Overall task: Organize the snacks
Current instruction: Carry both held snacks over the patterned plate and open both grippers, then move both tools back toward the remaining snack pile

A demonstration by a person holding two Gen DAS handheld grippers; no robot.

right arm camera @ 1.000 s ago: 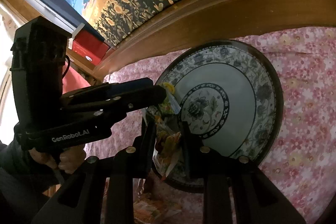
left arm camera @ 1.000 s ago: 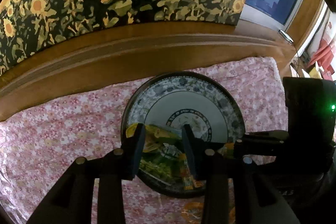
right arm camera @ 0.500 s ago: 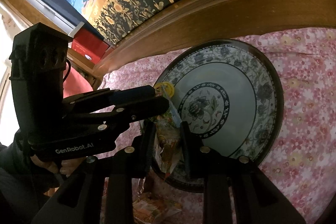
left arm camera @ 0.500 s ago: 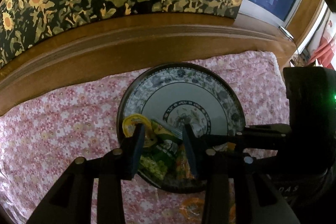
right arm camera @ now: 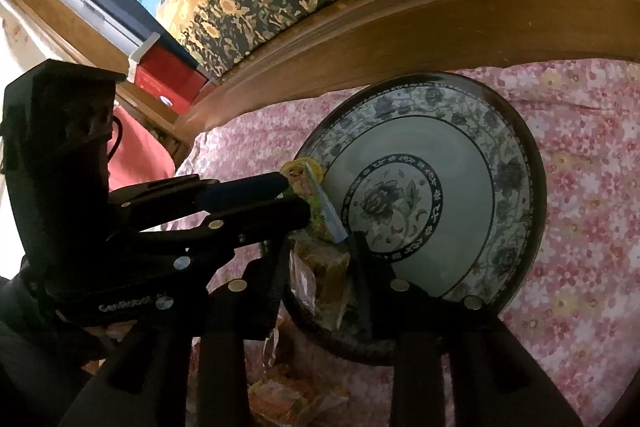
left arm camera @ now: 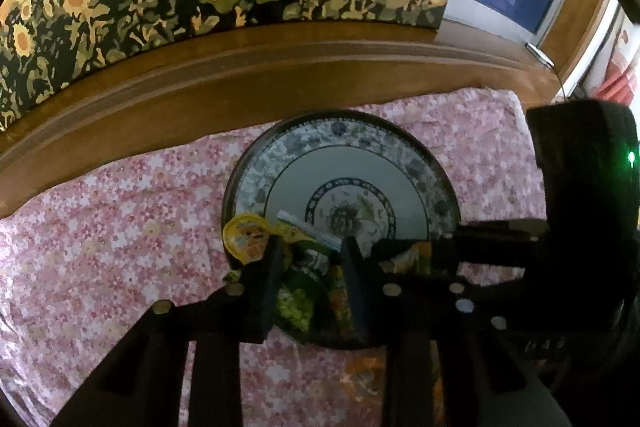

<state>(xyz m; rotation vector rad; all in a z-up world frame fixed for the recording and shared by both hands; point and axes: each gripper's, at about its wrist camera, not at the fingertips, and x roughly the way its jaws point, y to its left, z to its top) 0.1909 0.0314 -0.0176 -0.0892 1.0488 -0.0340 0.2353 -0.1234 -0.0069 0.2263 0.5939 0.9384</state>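
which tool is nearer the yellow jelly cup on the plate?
Left. The left tool has a finger right beside the yellow jelly cup. The right tool sits further along the plate rim, shut on its orange packet.

Dim warm light, soft blur, fisheye bending, black vignetted corners

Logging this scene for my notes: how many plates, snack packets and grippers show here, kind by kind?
Patterned plate: 1
Snack packets: 3, green, orange, and one off the plate
Yellow round snack: 1
Grippers: 2, left gripper, right gripper
Total: 7
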